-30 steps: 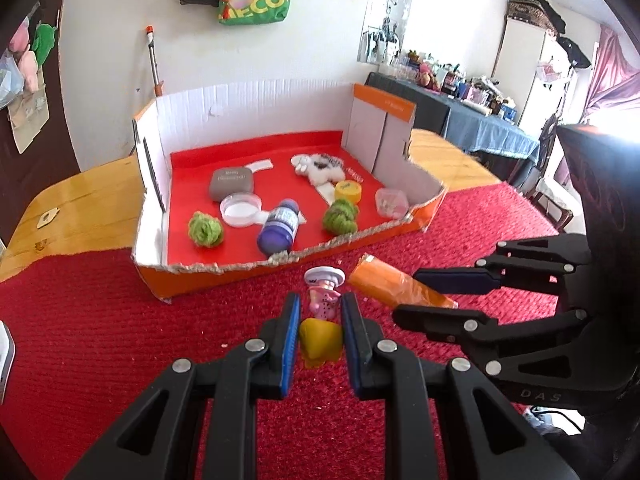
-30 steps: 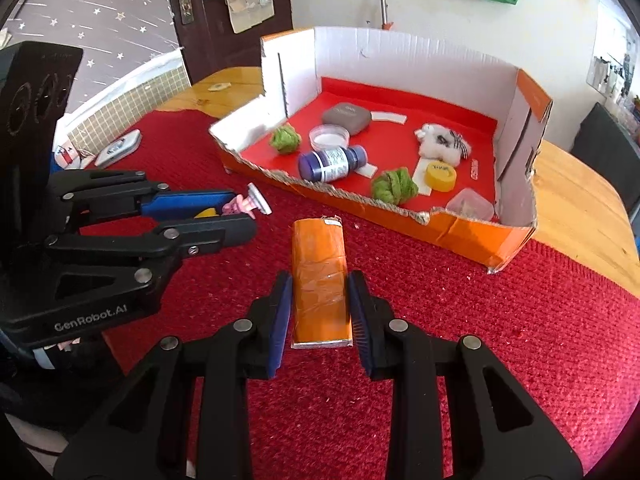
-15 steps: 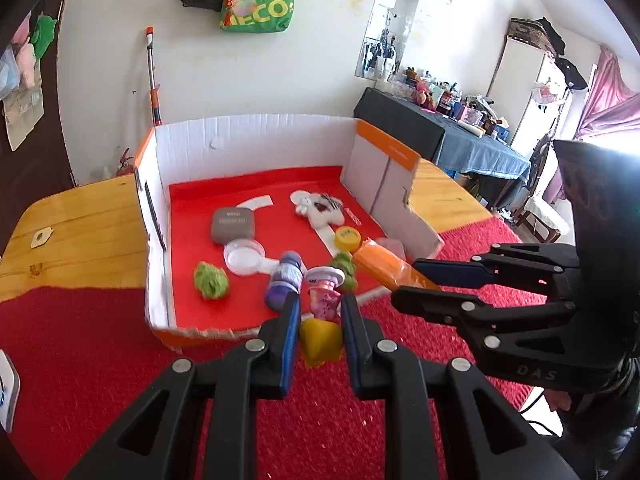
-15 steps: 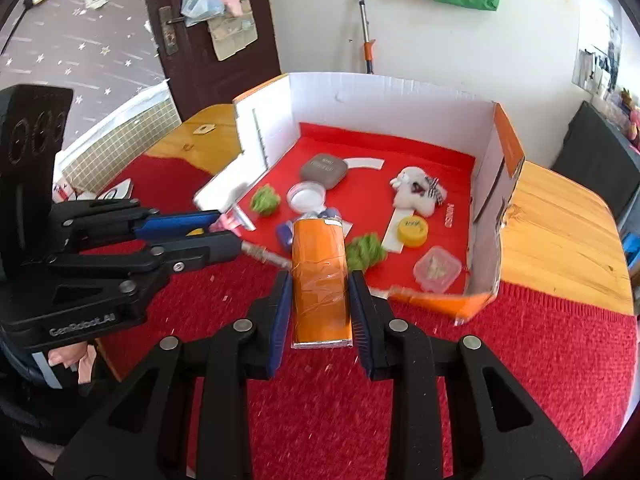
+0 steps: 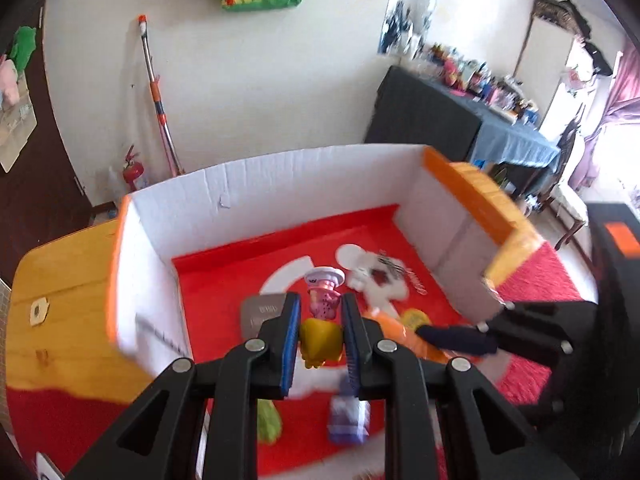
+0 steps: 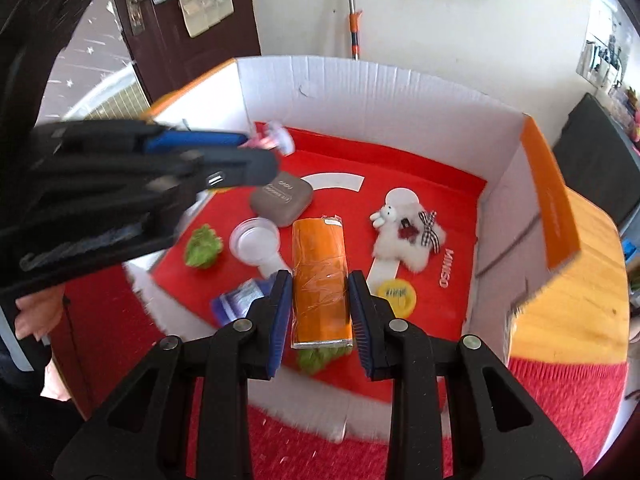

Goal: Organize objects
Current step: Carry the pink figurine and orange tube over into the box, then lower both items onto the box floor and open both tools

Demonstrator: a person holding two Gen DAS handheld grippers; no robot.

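Observation:
My left gripper (image 5: pixel 320 320) is shut on a small toy figure (image 5: pixel 322 322) with a yellow base and a pink body under a white cap, held above the red floor of the cardboard box (image 5: pixel 280 176). My right gripper (image 6: pixel 318 294) is shut on an orange packet (image 6: pixel 320 276) and holds it over the box (image 6: pixel 380 84) middle. The left gripper also shows at the left of the right wrist view (image 6: pixel 240 156), and the right gripper at the right of the left wrist view (image 5: pixel 460 338).
In the box lie a grey case (image 6: pixel 282 196), a clear round lid (image 6: pixel 255 236), two green fluffy balls (image 6: pixel 202 246), a purple bottle (image 6: pixel 236 300), a white plush toy (image 6: pixel 404 240) and a yellow cap (image 6: pixel 396 294). The box stands on a red cloth (image 6: pixel 560 400) over a wooden table (image 5: pixel 60 280).
Both grippers have moved forward from the red cloth to above the inside of the box, each still holding its object.

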